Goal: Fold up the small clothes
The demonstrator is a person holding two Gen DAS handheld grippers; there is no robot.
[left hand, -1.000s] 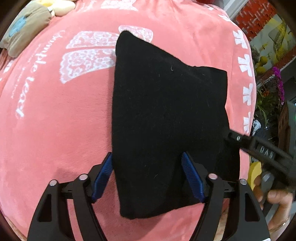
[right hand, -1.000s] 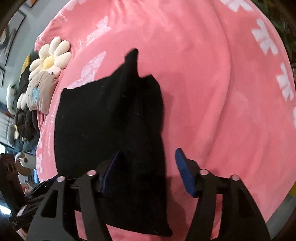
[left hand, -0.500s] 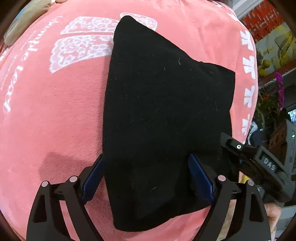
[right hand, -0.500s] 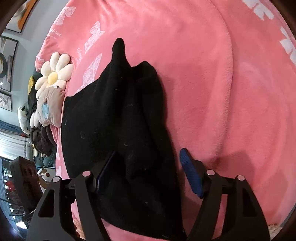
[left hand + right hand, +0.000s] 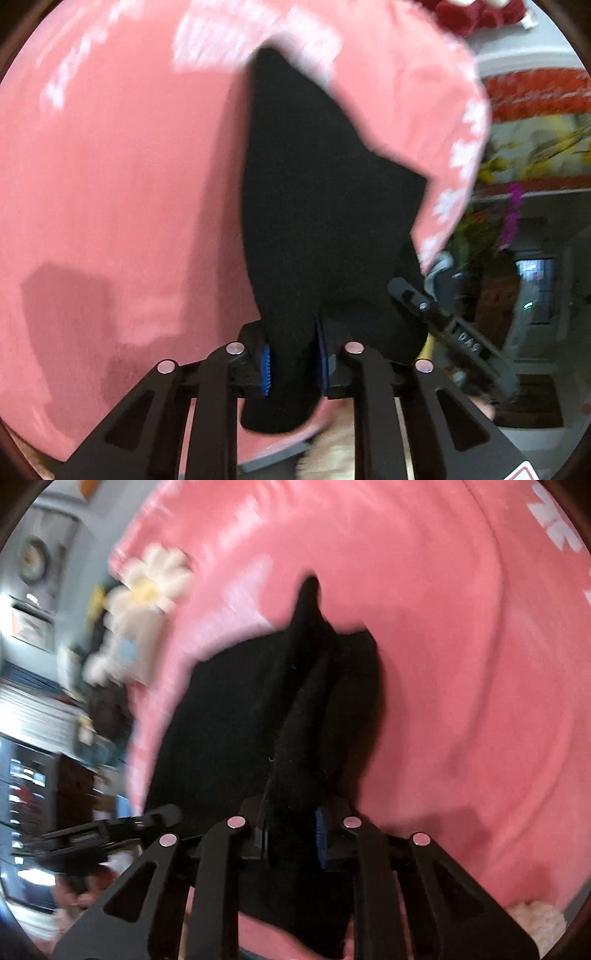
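Our left gripper point(image 5: 293, 360) and right gripper point(image 5: 291, 834) are closing, each pinching the near edge of the black cloth point(image 5: 317, 206) on the pink blanket point(image 5: 110, 184). We should lift both together, evenly, then fold it away from us.

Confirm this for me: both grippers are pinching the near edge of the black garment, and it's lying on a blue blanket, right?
Not quite: the blanket is pink, not blue, as both wrist views show. The rest holds. The left gripper and the right gripper each have the near edge of the black garment bunched between their blue pads, with the jaws closing on it.
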